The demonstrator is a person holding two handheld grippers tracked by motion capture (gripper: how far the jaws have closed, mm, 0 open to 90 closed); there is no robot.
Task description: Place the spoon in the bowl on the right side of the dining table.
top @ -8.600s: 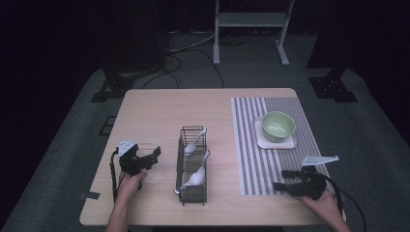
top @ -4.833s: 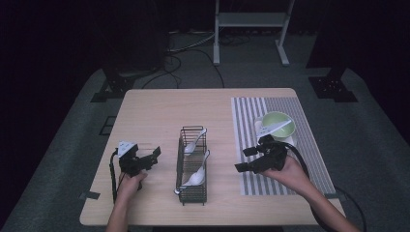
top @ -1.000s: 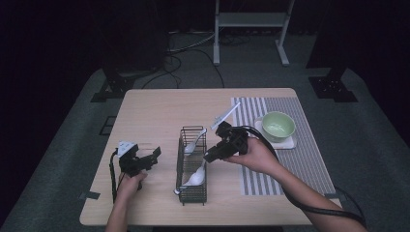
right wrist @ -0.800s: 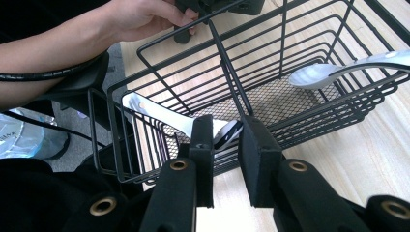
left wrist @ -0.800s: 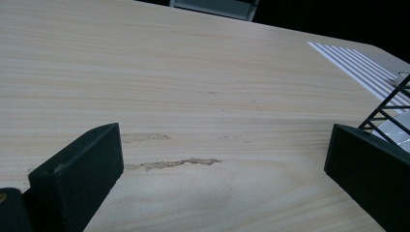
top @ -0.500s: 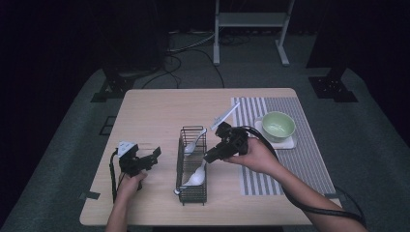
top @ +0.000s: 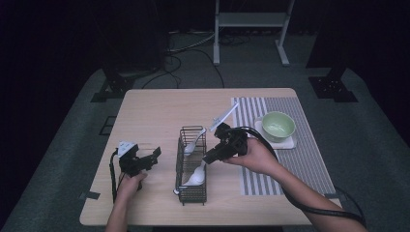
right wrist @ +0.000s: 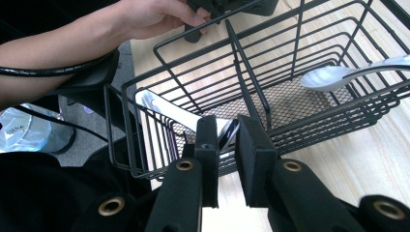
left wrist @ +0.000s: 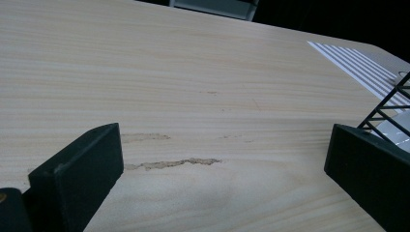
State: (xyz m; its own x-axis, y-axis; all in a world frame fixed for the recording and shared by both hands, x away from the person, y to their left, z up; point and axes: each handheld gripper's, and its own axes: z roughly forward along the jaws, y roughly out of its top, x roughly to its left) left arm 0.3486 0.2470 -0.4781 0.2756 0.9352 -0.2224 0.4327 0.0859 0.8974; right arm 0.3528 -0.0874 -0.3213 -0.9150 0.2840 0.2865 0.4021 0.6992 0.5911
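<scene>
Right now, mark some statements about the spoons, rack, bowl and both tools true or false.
1. The right tool has its jaws around the handle of a white spoon in the wire rack. True; the jaws have just been closing on it.
2. The left tool holds a spoon. False: its jaws stand open above bare table.
3. The green bowl sits inside the rack. False: it sits on a white coaster on the striped mat.
4. A second spoon lies in the rack's far compartment. True.
</scene>
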